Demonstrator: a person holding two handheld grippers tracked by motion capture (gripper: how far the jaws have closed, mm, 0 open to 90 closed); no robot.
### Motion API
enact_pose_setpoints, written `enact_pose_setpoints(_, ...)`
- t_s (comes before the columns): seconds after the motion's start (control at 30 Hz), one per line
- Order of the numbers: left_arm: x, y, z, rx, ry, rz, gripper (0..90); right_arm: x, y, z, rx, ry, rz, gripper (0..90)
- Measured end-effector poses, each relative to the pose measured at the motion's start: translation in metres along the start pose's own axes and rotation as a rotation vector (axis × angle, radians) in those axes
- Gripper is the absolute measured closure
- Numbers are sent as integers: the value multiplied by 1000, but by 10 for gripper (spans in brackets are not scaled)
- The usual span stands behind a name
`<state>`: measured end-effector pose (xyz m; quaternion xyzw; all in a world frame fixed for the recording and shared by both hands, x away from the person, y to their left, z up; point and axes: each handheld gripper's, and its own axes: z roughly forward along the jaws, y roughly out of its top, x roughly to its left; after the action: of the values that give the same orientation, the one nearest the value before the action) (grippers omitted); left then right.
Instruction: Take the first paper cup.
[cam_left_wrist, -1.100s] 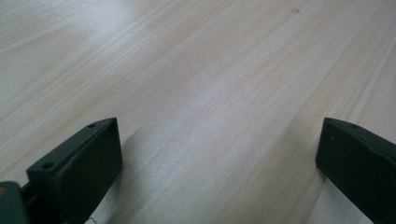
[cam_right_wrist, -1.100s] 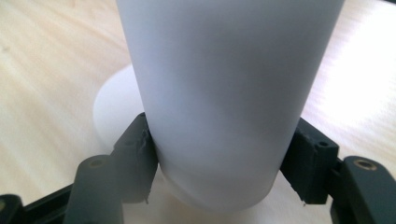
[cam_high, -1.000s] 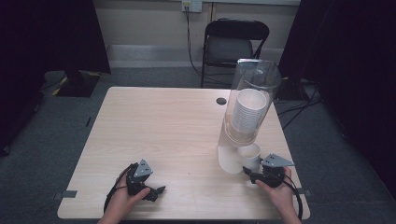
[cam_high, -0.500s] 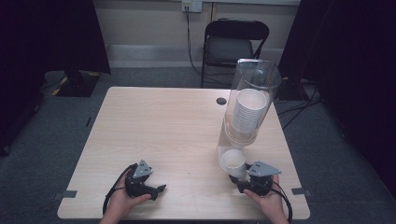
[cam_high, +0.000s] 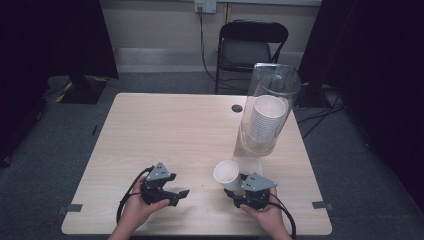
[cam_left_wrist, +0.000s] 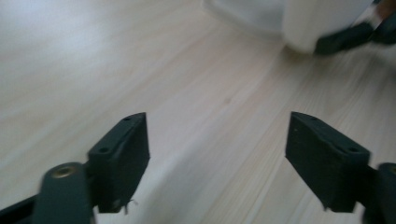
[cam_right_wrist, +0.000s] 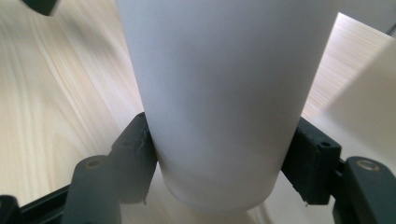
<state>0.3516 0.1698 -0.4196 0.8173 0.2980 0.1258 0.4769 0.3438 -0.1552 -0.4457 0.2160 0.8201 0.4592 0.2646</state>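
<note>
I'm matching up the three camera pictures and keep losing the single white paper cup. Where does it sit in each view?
High view: the paper cup is low and right of centre, clamped in the right gripper.
Left gripper view: a blurred white shape at the top right edge.
Right gripper view: centre, large, squeezed between the two black jaws.
Shared landmark: the pale wooden table.

The high view is dim and soft, its corners sunk in black while the pale desk (cam_high: 190, 130) catches even overhead light with faint shadows, and both gripper views are brighter but smeared by blur, the white cup (cam_right_wrist: 224, 93) close, washed out and unsharp.
</note>
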Motion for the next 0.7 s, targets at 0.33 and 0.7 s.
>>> enact_pose_setpoints(0.33, -3, 48, -4, -121, -98, -55, 346, 15, 15, 19, -21, 36, -41, 334)
enact_pose_setpoints(0.7, -10, 57, 12, -93, -109, -113, 495, 22, 18, 22, -40, 59, -81, 333)
